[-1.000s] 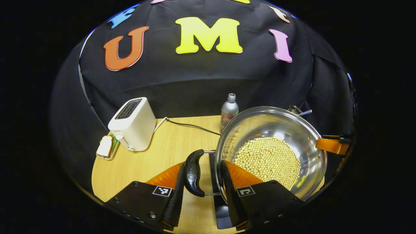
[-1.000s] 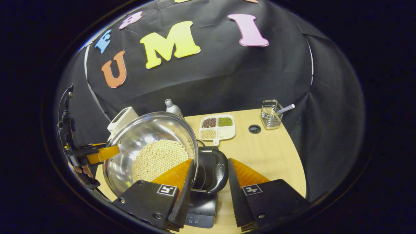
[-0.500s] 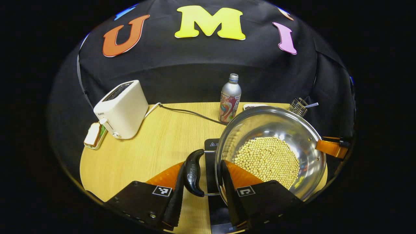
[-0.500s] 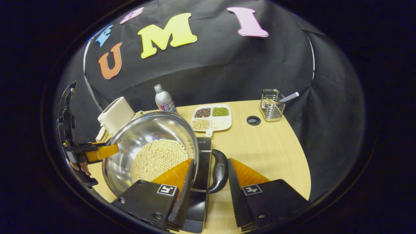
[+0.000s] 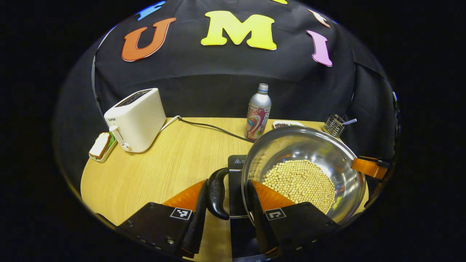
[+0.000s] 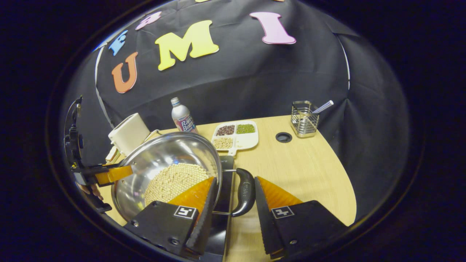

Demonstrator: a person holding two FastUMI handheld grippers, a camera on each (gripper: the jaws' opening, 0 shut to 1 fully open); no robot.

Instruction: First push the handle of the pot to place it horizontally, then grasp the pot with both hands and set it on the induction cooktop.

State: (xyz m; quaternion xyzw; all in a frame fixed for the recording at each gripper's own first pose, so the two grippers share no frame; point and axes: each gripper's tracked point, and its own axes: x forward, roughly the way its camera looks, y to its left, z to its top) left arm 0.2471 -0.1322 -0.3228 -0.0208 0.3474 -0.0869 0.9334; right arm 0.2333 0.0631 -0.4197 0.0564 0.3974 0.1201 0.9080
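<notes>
A steel pot holding pale beans hangs tilted just above the black induction cooktop. My left gripper is shut on the pot's black left handle, with one finger outside the handle and the other inside the rim. In the right gripper view the pot sits at lower left over the cooktop. There my right gripper is shut on the other black handle in the same way. The left gripper's orange finger shows at the pot's far rim.
A white toaster with its cable and a dish of bread stand at the table's left. A drink bottle is behind the pot. A divided grain tray, a wire holder and a table hole lie to the right.
Both grippers have carried the pot forward and down over the cooktop. More of the tabletop and the things at the back have come into sight.
</notes>
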